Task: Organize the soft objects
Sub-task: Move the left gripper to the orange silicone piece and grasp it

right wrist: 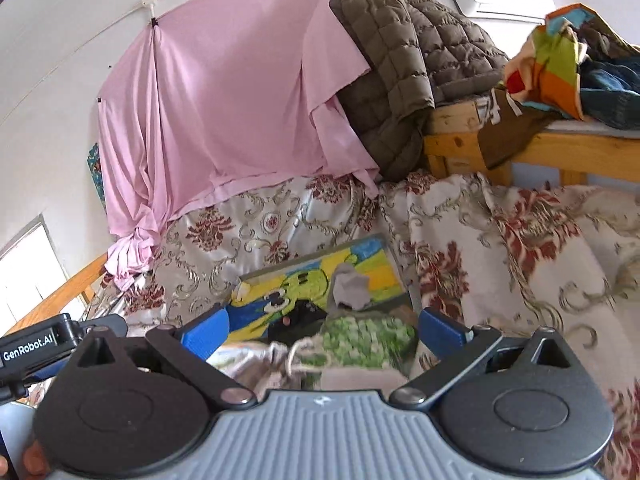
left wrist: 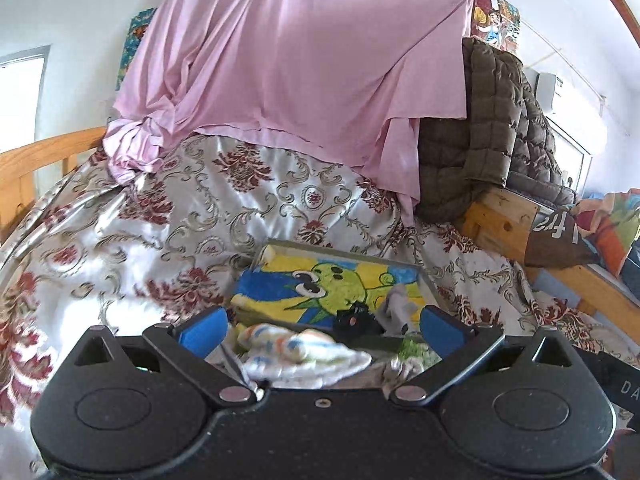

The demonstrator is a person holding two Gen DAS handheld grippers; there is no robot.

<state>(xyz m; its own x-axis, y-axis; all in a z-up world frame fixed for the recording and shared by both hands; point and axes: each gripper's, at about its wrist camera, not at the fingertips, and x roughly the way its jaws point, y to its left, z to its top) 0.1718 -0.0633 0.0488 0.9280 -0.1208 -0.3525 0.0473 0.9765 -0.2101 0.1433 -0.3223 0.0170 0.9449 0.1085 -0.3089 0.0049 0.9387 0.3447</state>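
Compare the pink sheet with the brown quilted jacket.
The pink sheet is smooth and thin; the brown quilted jacket is puffy, stitched in squares. The sheet hangs from clips on a wall line and is knotted at its lower left; the jacket lies slumped over the wooden frame. The sheet spreads far wider. Both are draped soft fabric above the floral bedspread.

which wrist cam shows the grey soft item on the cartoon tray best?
Right wrist. The grey soft item sits near centre there, unobstructed, ahead of the open right gripper, lying on the cartoon tray above a green pouch. The left wrist view shows it smaller and blurred, close to the open left gripper's right finger.
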